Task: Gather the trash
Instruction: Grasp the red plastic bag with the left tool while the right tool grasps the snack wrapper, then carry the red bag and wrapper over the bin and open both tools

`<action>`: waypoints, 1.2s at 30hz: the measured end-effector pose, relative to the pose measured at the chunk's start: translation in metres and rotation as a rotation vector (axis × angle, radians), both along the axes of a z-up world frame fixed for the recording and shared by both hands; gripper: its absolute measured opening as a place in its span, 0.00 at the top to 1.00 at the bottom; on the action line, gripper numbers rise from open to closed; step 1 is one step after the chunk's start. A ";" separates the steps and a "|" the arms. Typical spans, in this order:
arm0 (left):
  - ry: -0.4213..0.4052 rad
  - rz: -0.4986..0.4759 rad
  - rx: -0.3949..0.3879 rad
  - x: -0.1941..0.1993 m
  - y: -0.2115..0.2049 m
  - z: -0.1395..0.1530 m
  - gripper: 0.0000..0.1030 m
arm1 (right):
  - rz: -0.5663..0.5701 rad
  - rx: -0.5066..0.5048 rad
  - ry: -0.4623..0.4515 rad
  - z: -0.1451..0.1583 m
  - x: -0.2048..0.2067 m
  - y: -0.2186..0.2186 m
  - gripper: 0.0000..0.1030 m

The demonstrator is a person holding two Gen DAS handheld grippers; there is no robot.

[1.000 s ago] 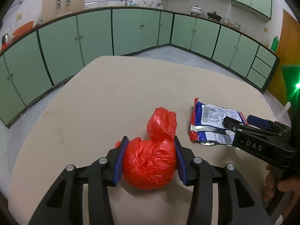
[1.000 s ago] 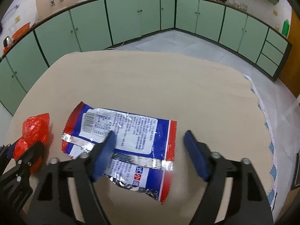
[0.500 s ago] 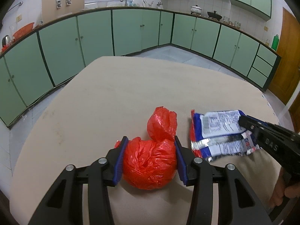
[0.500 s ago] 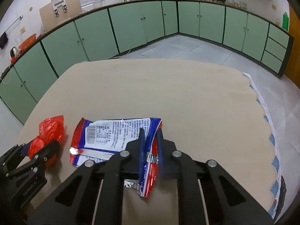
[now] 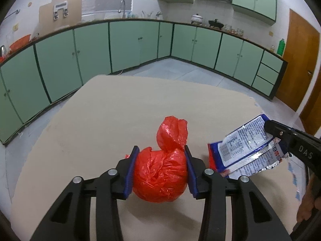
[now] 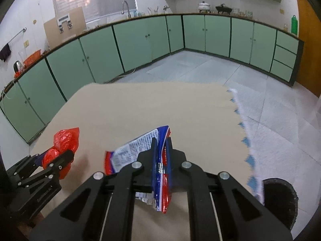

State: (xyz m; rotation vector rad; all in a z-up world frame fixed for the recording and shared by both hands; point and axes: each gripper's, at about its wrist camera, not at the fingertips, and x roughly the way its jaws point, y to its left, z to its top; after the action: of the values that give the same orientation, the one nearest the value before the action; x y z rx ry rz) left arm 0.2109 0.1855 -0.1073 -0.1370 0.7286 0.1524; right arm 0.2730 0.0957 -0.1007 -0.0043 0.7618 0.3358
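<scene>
My left tool (image 5: 160,172) is clenched on the red plastic bag (image 5: 160,177) over the tan table (image 5: 124,108). My right tool (image 6: 161,147), marked "DAS", pinches the blue-and-white snack wrapper (image 6: 132,151) above the table; its small print is too fine to read.

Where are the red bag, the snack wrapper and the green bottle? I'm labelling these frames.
red bag (image 5: 160,174), left wrist view, on its bulging body.
snack wrapper (image 5: 238,146), left wrist view, on its printed back.
green bottle (image 6: 294,24), right wrist view, on its body.
</scene>
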 end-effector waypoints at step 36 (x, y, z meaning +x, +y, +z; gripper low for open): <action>-0.120 -0.266 -0.014 -0.054 -0.153 0.074 0.59 | -0.144 0.026 -0.113 0.060 -0.115 -0.149 0.96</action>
State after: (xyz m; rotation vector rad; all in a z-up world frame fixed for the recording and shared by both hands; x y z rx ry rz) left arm 0.1574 0.0322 -0.0332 -0.0606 0.6216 -0.1140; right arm 0.1583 -0.0531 -0.0404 0.0551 0.6415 0.2069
